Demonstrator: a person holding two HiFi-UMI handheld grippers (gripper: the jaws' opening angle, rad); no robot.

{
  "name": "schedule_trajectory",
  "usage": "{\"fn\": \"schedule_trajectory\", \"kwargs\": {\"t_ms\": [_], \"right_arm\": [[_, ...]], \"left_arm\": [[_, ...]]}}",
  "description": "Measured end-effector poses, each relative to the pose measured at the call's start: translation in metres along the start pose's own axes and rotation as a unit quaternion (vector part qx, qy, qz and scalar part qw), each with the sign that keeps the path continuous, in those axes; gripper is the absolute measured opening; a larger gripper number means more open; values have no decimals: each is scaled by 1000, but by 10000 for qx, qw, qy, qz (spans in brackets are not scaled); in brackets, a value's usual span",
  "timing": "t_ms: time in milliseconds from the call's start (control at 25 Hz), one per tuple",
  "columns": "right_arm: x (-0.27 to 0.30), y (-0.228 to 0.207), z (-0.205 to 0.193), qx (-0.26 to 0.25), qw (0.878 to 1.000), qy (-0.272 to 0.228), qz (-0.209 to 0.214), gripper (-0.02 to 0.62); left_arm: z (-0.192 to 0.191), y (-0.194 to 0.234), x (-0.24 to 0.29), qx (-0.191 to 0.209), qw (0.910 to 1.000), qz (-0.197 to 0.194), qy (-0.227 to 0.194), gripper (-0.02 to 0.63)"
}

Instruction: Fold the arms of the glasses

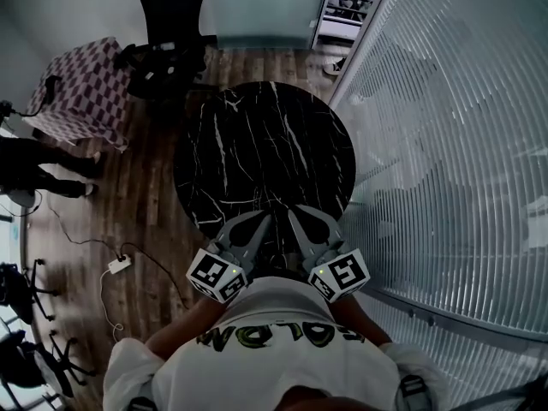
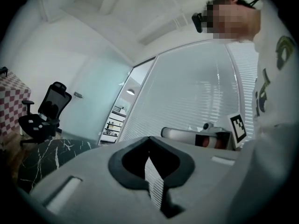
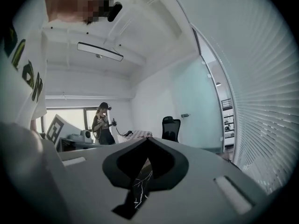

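room: a marble table (image 1: 257, 144) is standing on a wood floor (image 1: 150, 195) beside a slatted glass wall (image 1: 445, 144).
glasses: not showing in any view; I cannot tell where they are lying.
left gripper (image 1: 257, 225): hanging by the chest, jaws pressed together, nothing between.
right gripper (image 1: 301, 223): likewise closed and empty.
risk: closed jaws going in would probably be knocking the frame instead of taking an arm.
count: one table, two grippers, one office chair (image 1: 171, 24), one bystander (image 3: 103, 122), no glasses.
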State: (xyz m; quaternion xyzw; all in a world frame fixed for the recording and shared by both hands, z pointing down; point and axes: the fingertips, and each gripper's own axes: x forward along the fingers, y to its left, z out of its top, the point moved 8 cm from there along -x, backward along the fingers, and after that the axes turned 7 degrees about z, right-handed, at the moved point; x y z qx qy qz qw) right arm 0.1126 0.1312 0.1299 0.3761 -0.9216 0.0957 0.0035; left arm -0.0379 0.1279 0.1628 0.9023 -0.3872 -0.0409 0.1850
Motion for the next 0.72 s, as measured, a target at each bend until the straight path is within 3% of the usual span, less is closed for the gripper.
{"fn": "schedule_trajectory", "kwargs": {"t_ms": [720], "right_arm": [[-18,-10,0,-43,9999,-111,-64,3]], "left_arm": [[-5,-14,6,54,10000,49,-26,0]]}}
